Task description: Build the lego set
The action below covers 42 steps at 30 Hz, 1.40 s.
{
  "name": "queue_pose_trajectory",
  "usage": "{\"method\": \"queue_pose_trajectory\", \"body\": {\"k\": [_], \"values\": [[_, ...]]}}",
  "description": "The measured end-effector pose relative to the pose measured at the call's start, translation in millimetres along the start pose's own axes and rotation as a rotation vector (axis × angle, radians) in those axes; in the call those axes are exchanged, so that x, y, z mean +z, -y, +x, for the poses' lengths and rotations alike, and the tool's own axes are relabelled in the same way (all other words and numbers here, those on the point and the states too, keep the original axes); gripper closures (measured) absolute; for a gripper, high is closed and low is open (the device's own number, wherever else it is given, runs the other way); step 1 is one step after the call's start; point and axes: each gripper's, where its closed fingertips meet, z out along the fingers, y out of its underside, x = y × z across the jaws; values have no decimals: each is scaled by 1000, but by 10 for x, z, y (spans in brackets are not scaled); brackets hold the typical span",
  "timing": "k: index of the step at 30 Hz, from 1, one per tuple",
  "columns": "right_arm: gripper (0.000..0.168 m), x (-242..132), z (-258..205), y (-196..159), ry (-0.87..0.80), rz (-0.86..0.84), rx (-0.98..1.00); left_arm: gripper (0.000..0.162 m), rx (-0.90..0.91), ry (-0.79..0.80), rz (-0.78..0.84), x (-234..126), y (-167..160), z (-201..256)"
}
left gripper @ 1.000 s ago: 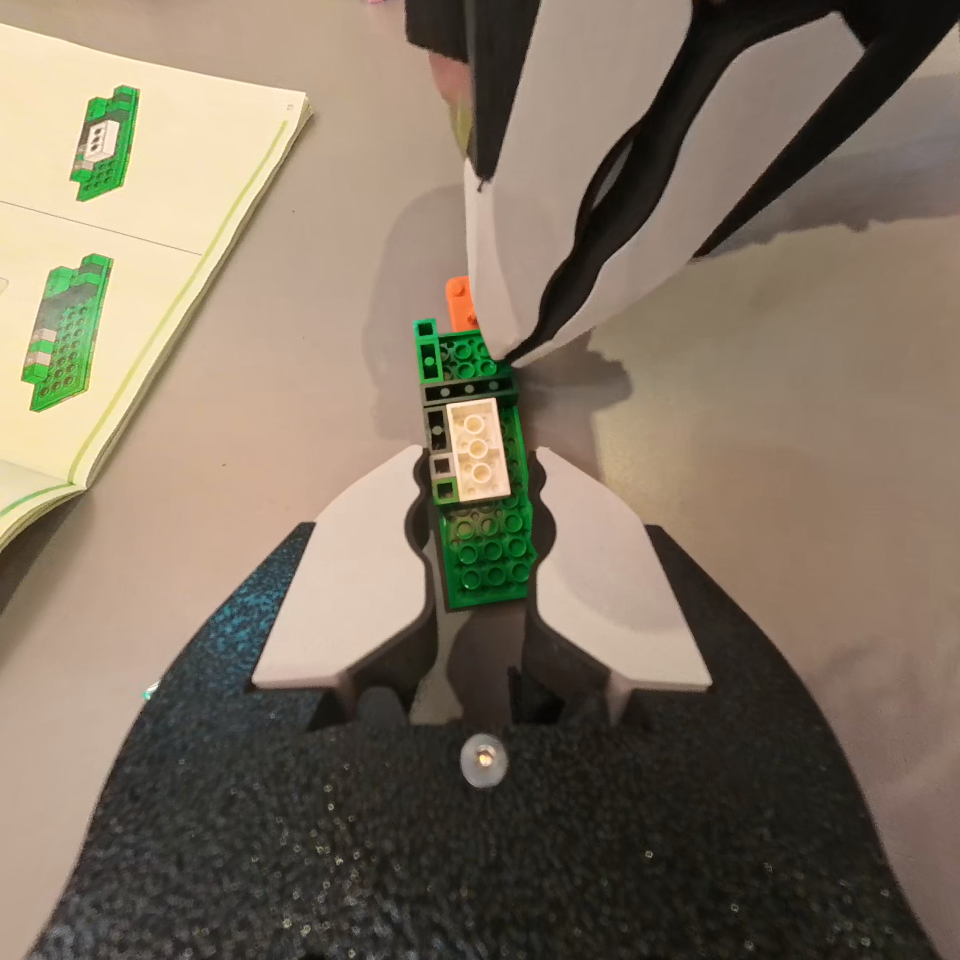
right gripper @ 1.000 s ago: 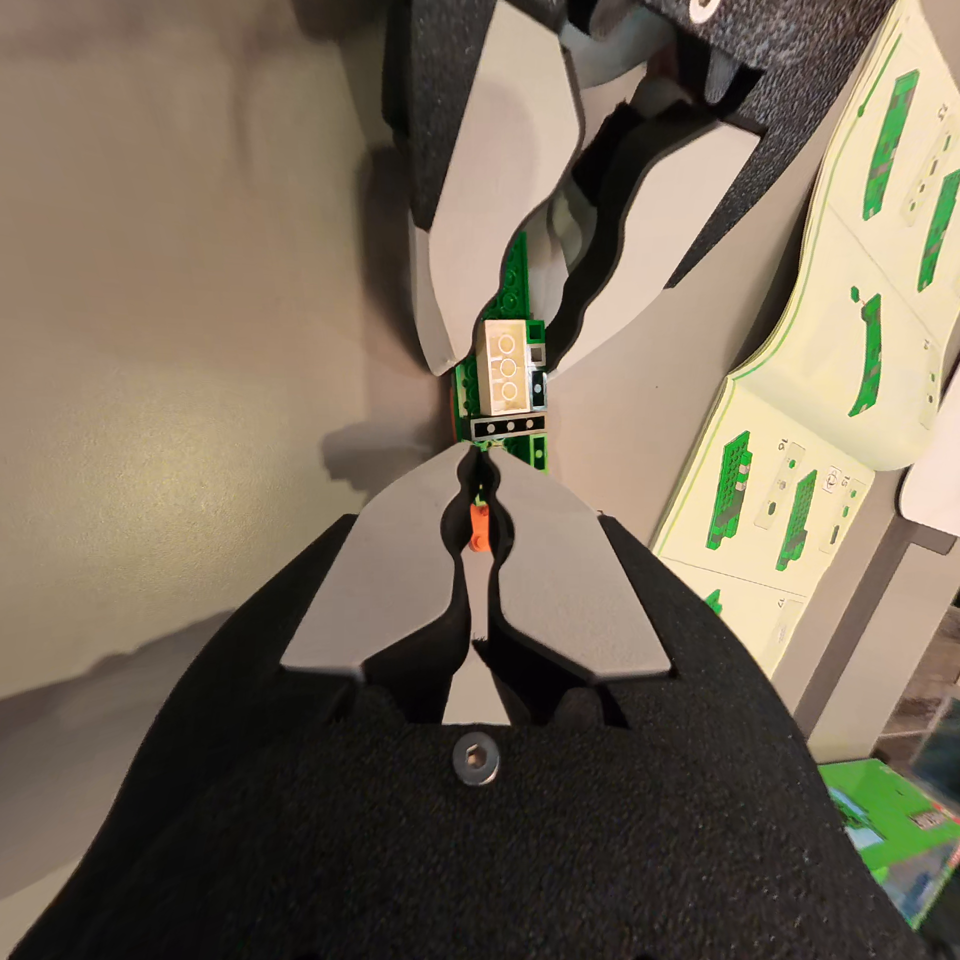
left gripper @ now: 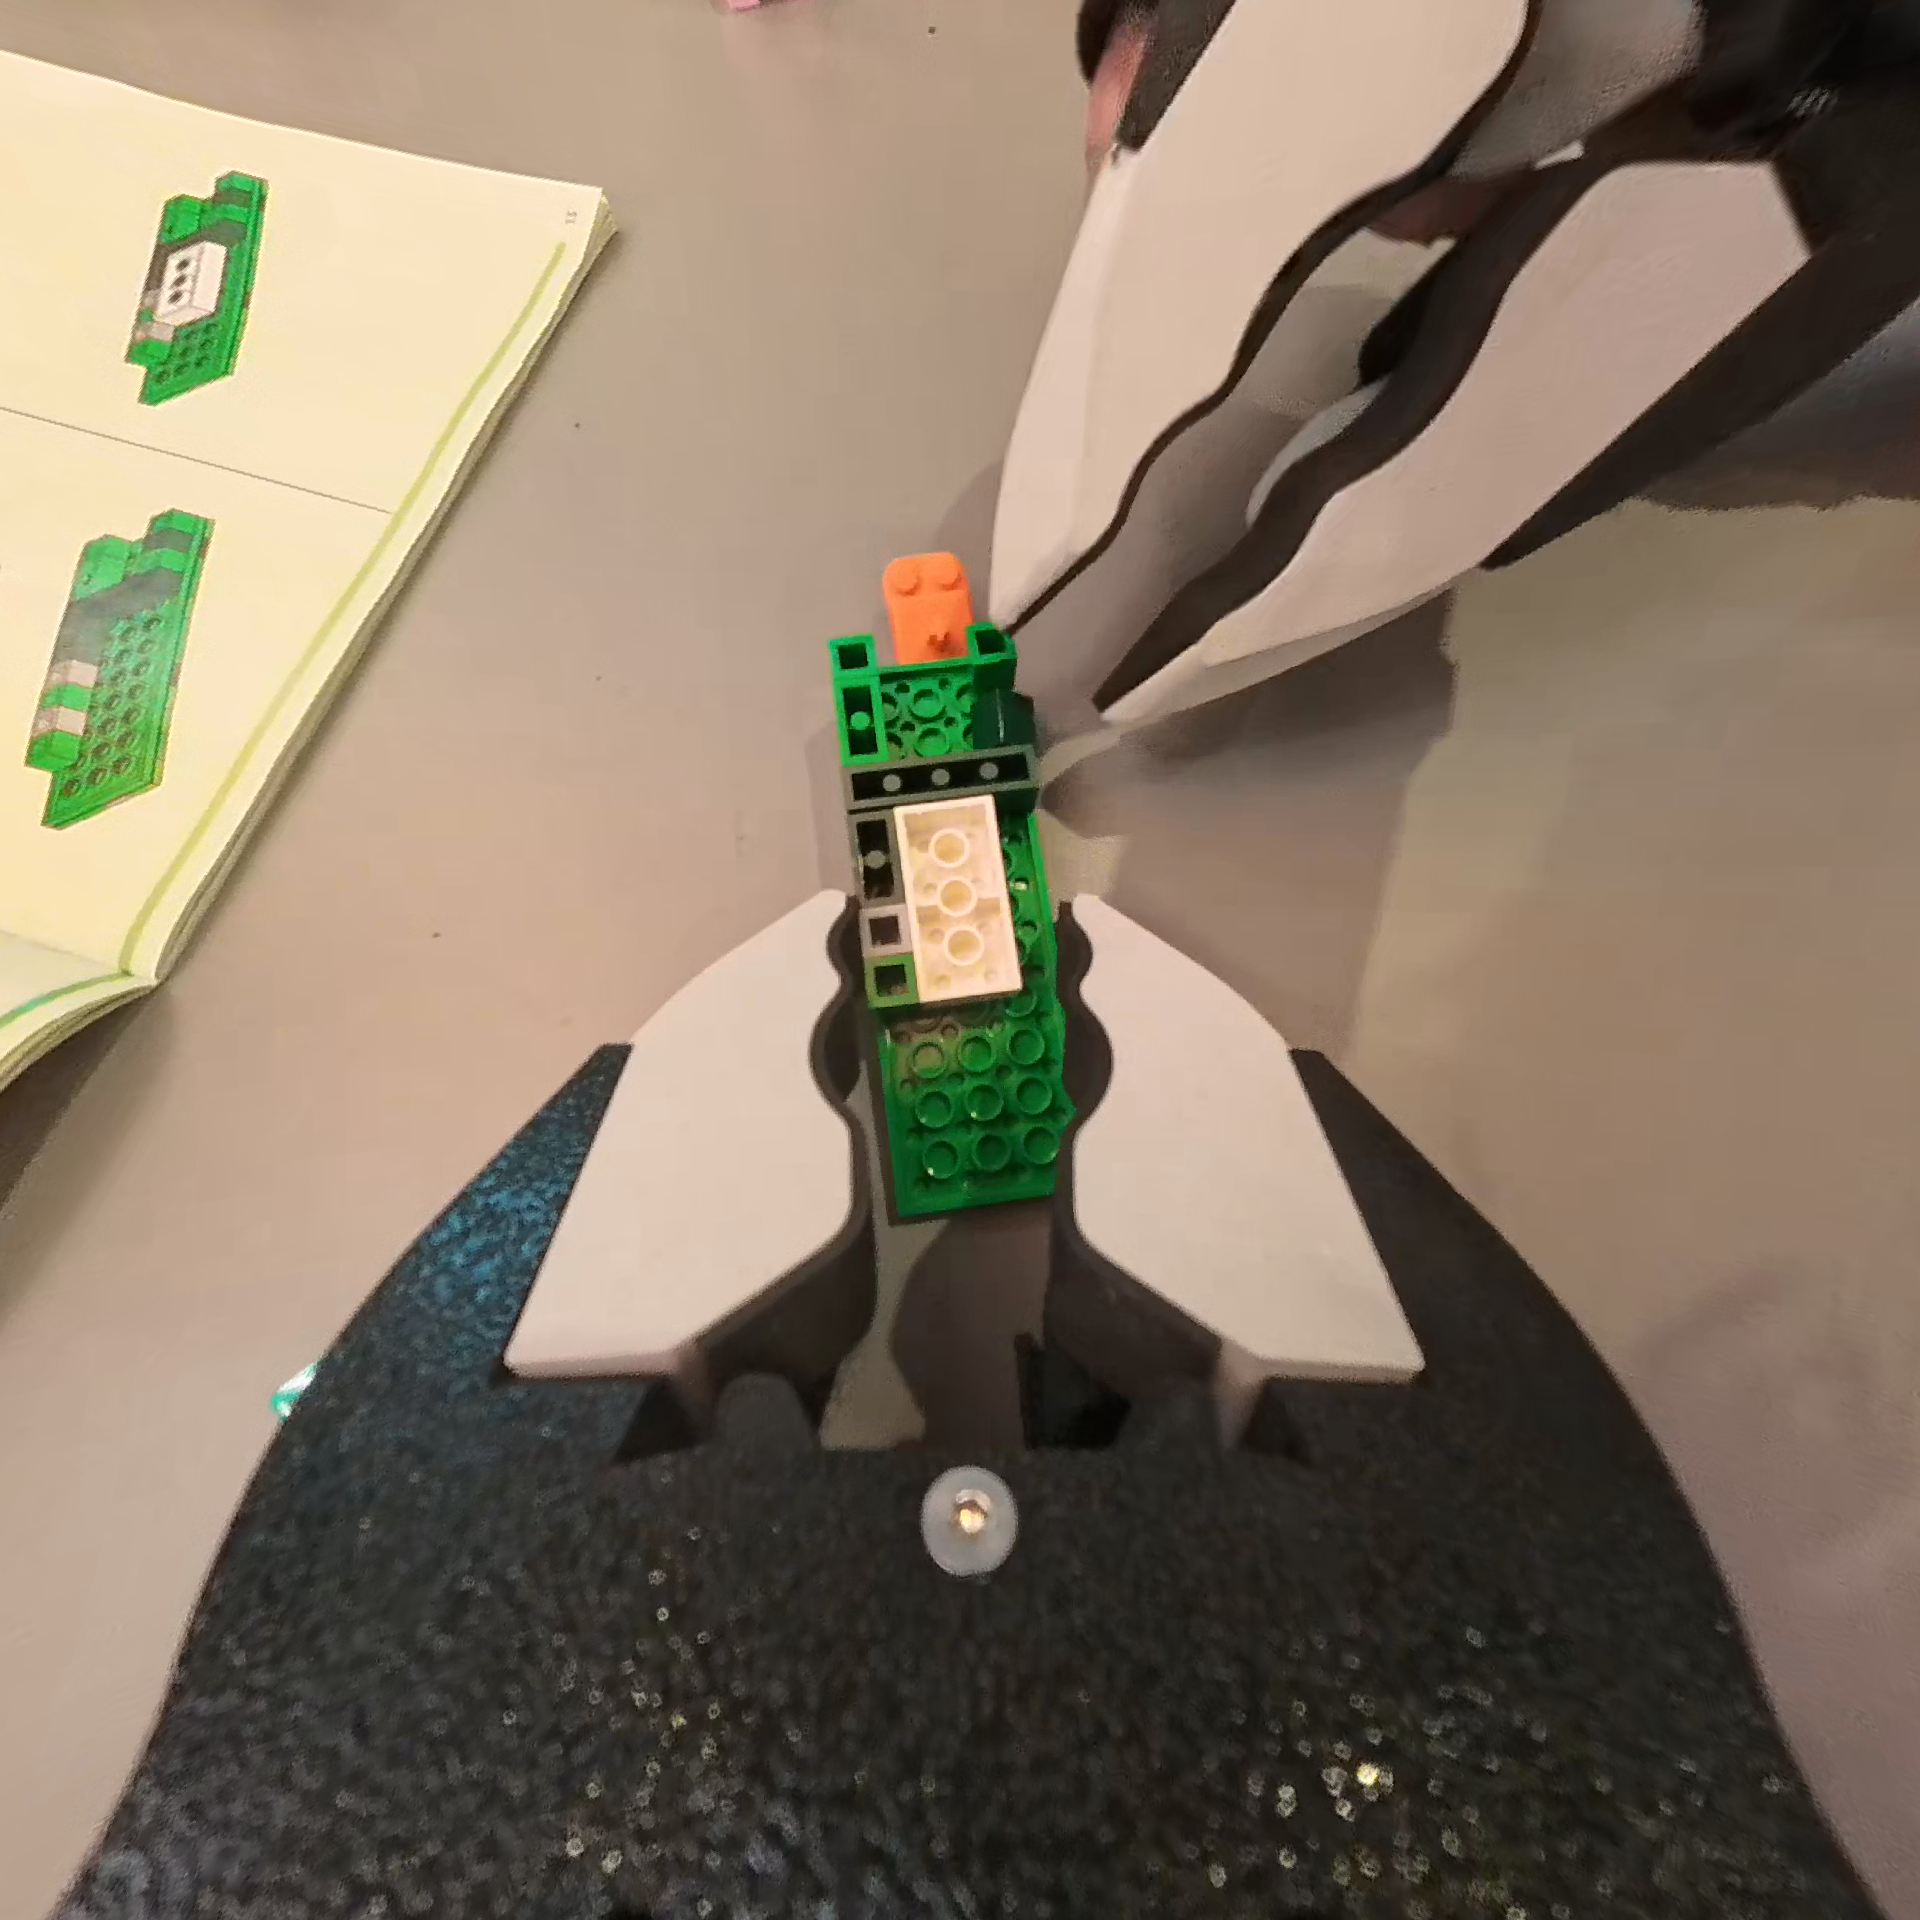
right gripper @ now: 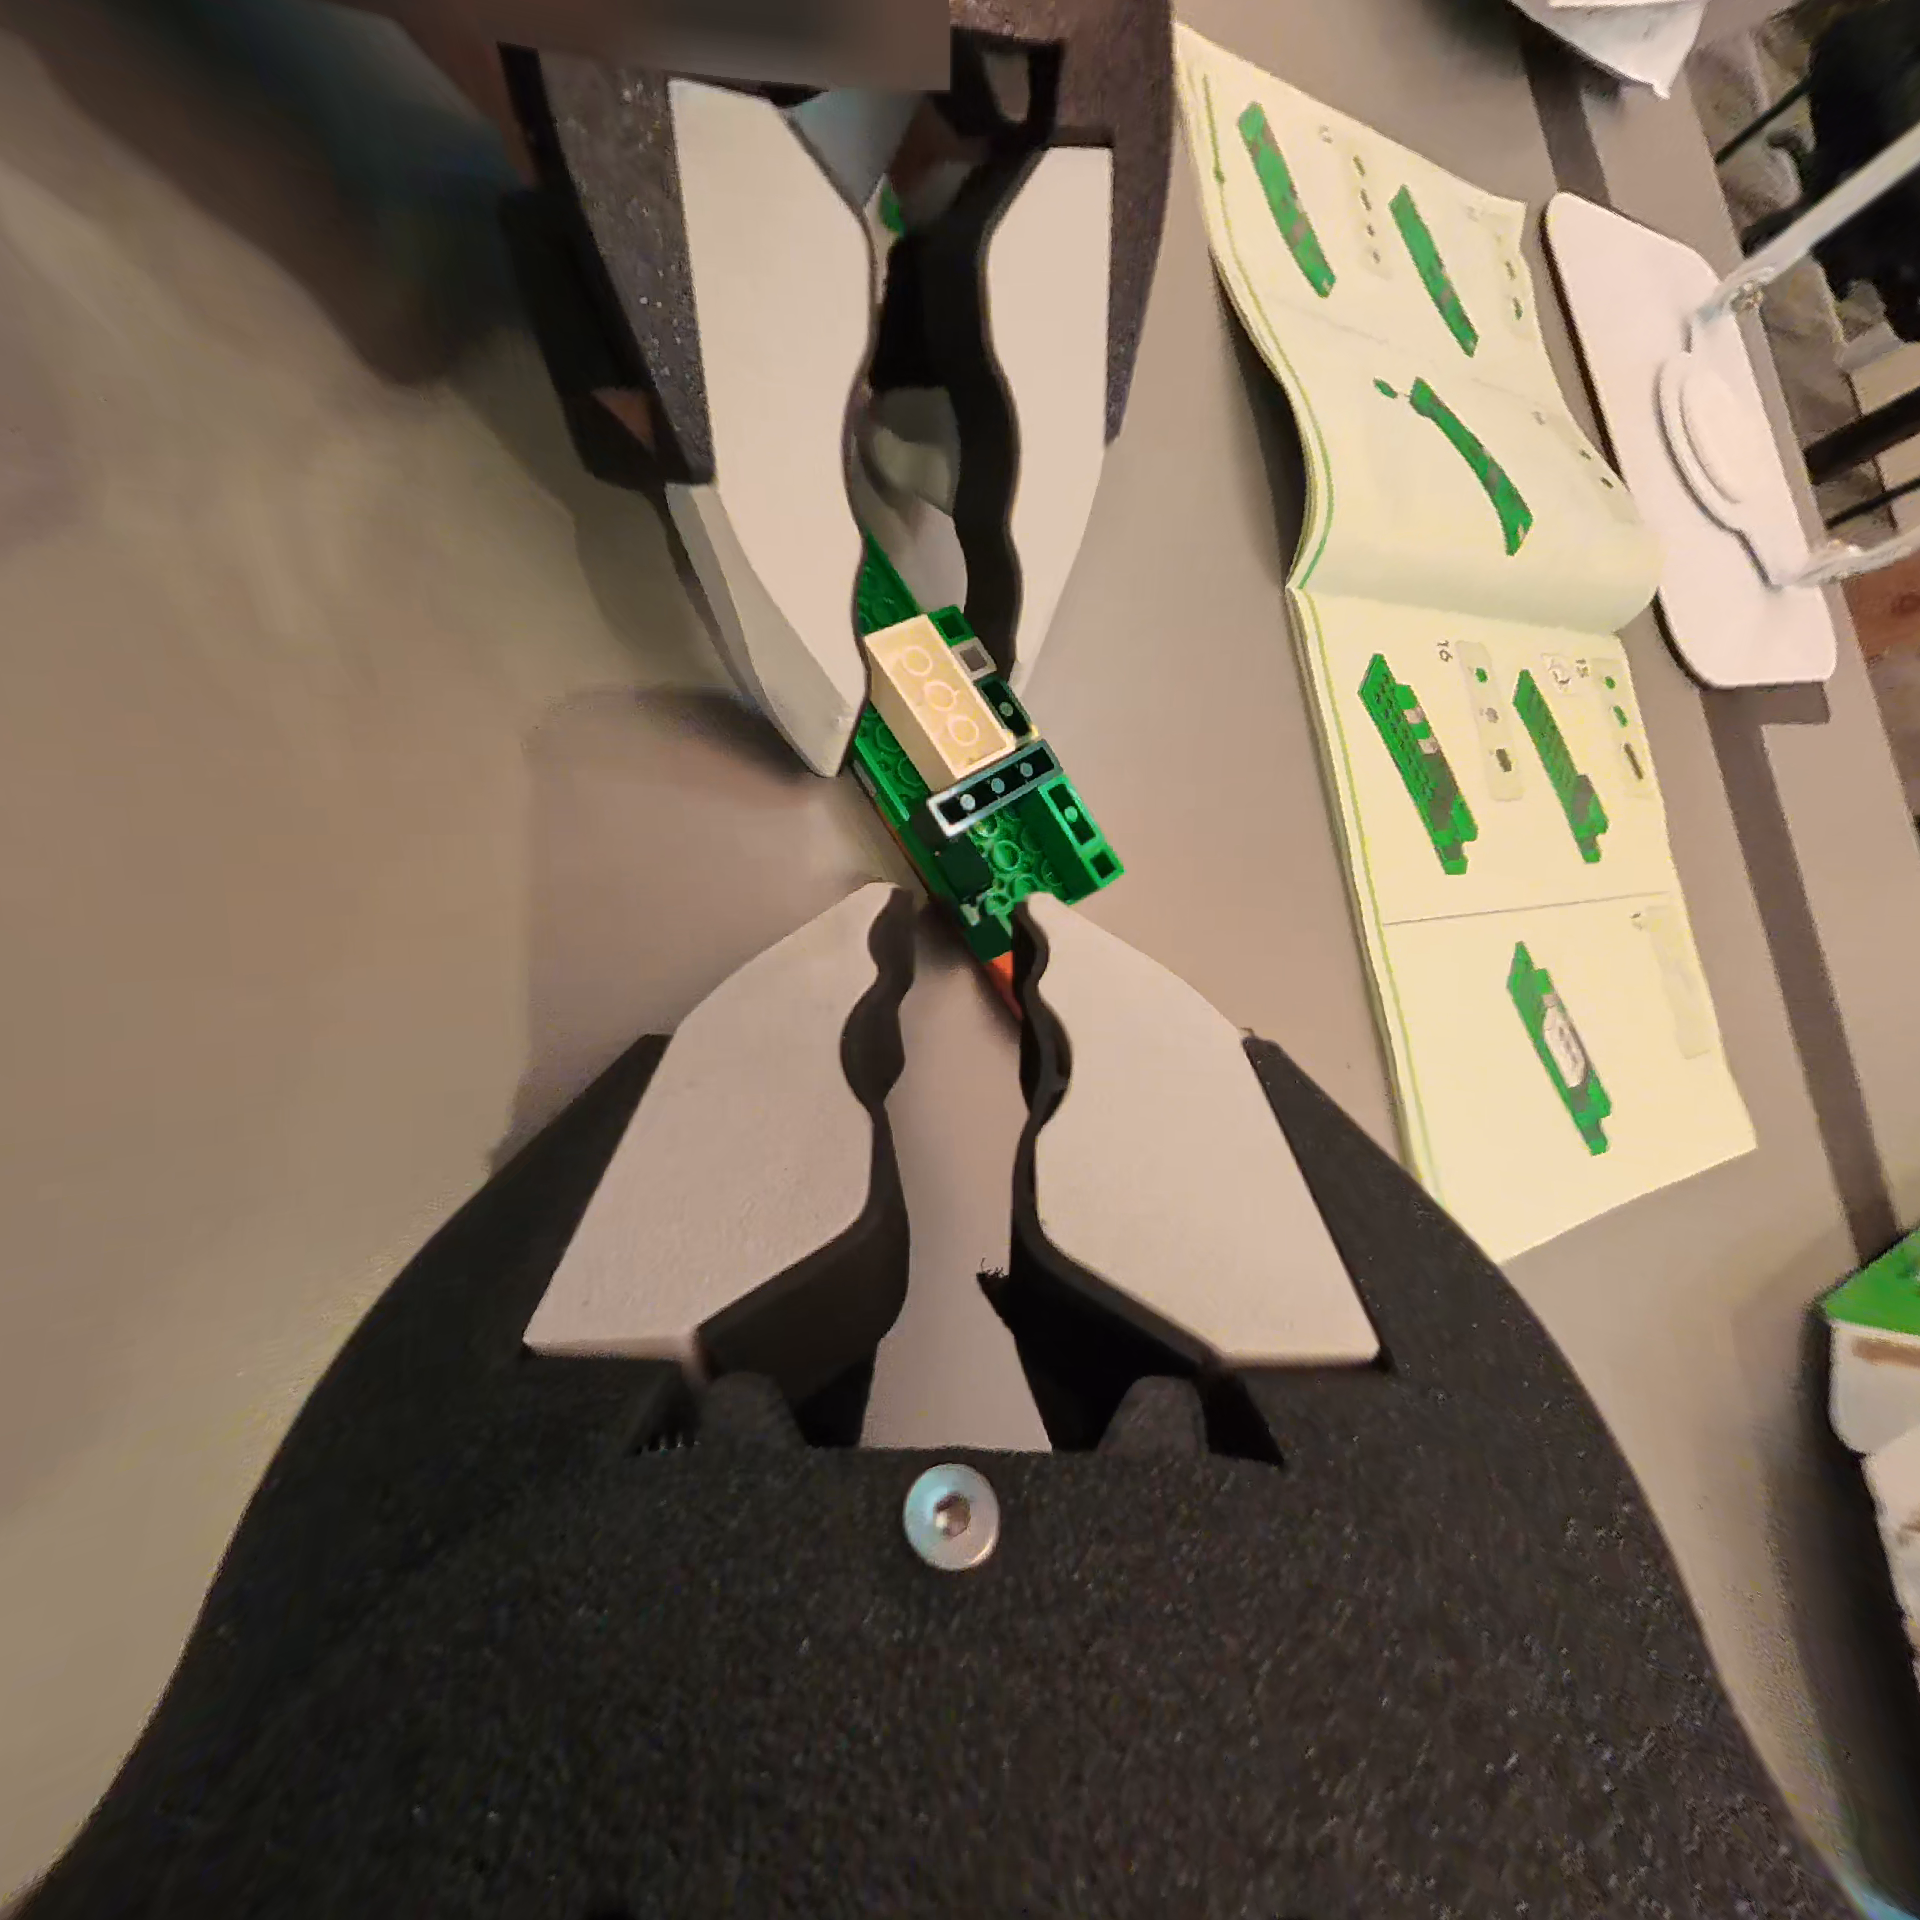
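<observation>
- Left gripper (left gripper: 956, 935): fingers clamped on both sides of the green lego assembly (left gripper: 961, 1049), frame centre; a white 3-stud brick (left gripper: 956, 899) sits on top.
- Orange piece (left gripper: 925, 613) at the assembly's far end.
- Right gripper (right gripper: 961, 914): fingers parted, empty, tips just beside that end.
- Instruction booklet (left gripper: 260, 499) open, upper left, on the grey table (left gripper: 675, 364).

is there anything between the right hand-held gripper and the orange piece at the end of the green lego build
Nothing visible. The right hand-held gripper is open, with the orange piece just off its tips. The left hand-held gripper clamps the green build at the opposite end.
</observation>
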Motion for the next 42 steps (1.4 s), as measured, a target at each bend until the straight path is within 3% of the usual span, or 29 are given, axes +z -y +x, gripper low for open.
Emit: {"method": "queue_pose_trajectory", "body": {"k": [13, 23, 30, 32, 35, 38, 42], "values": [[159, 123, 34, -11, 53, -161, -277, 127, 8, 0, -1, -1, -1, 6], [160, 0, 121, 37, -4, -62, -187, 122, 24, 15, -12, 2, -17, -1], [160, -123, 228, 38, -65, 47, -24, 98, 26, 67, 14, -68, 8, -80], [160, -173, 212, 85, -54, 96, 21, 103, 51, 62, 99, -142, 145, -55], [160, -239, 111, 210, 16, 186, 62, 124, 143, -4, 255, -258, 435, 151], [160, -294, 30, 328, 70, 256, 69, 138, 210, -35, 304, -267, 559, 310], [160, -369, 25, 416, 17, 290, -16, 142, 66, -156, 367, -305, 652, 418]]}}
